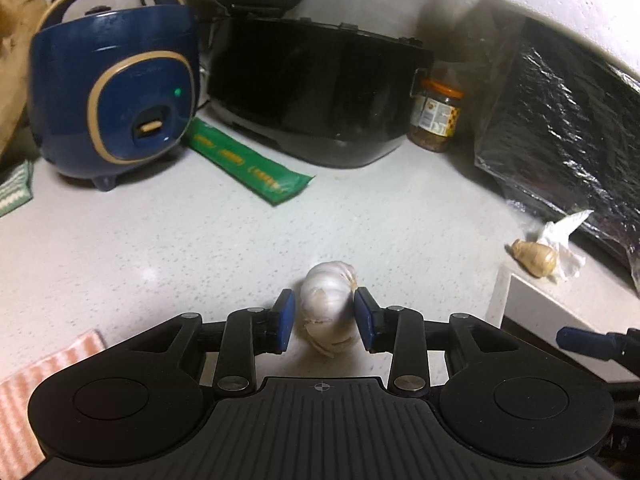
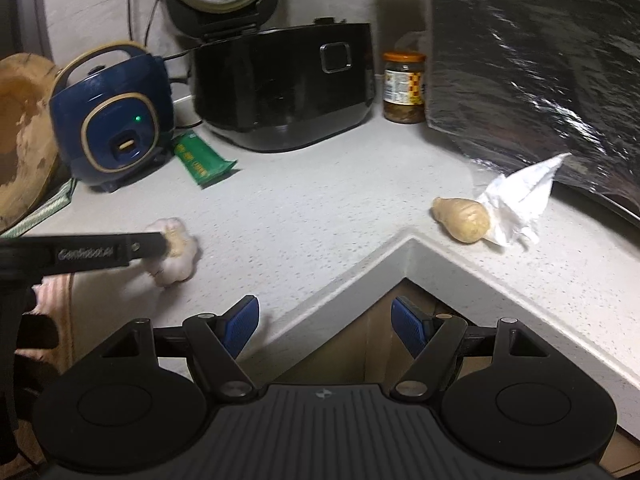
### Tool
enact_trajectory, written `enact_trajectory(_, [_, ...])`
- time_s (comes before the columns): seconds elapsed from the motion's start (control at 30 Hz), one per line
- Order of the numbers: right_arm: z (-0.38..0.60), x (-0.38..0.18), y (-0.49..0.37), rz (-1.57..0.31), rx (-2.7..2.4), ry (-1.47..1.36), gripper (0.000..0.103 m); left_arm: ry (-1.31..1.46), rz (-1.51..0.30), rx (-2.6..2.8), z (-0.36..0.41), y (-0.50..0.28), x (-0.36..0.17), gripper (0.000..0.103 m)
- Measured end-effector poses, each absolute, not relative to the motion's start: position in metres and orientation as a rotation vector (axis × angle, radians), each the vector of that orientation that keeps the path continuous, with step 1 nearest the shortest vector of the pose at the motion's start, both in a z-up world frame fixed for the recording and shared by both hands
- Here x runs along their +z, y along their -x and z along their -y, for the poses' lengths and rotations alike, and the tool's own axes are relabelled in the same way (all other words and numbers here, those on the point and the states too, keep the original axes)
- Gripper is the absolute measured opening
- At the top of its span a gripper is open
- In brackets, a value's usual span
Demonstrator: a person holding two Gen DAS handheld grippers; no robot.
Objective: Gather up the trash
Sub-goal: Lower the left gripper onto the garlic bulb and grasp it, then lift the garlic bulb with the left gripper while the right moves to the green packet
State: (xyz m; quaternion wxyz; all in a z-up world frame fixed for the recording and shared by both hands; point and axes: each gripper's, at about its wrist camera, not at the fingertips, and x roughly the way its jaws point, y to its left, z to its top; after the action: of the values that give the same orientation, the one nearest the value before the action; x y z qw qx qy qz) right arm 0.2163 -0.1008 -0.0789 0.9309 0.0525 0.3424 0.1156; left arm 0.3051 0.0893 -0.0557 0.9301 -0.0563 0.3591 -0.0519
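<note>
Left wrist view has the left gripper point(image 1: 324, 318) low over the counter point(image 1: 160, 240), its blue pads point(image 1: 285, 320) part open on either side of a garlic bulb point(image 1: 329, 312); the right pad seems to touch the bulb, the left stands just clear, so I judge this no firm grip, with the garlic resting on the counter. At 2 o'clock from the bulb, near the counter's inner corner, lie a ginger piece point(image 1: 536, 258) and a crumpled tissue point(image 1: 564, 240), touching each other. At 11 o'clock a green wrapper point(image 1: 248, 164) lies flat, one end by a blue cooker point(image 1: 116, 96); a black cooker point(image 1: 316, 92) stands at 12, with a jar point(image 1: 436, 116) beside it. Right wrist view shows the right gripper point(image 2: 325, 330) wide and empty, hanging over the counter's edge, the tissue point(image 2: 520, 200) at its 1 o'clock. As for progress, wrapper and tissue both remain on the counter and no bin shows, so collecting looks hardly begun; whether the garlic counts as trash I cannot tell.
</note>
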Motion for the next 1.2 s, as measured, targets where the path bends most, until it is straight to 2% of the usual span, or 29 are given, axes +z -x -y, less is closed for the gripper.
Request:
enact_trajectory(0.23, [0.098, -0.079, -0.214, -0.708, 0.263, -0.088, 0.074, 0.141, -0.794, -0.119, -0.083, -0.330, -0.070, 0.046])
enact_trajectory(0.77, [0.107, -0.086, -0.217, -0.742, 0.254, -0.063, 0.074, 0.228, -0.828, -0.102, -0.093, -0.352, -0.078, 0.044])
enact_trajectory(0.9, [0.100, -0.083, -0.230, -0.739, 0.288, -0.056, 0.074, 0.363, -0.830, -0.084, -0.122, -0.330, -0.071, 0.044])
enact_trajectory(1.2, [0.040, -0.054, -0.316, -0.760, 0.490, -0.016, 0.074, 0.441, -0.646, 0.098, -0.218, -0.244, -0.055, 0.044])
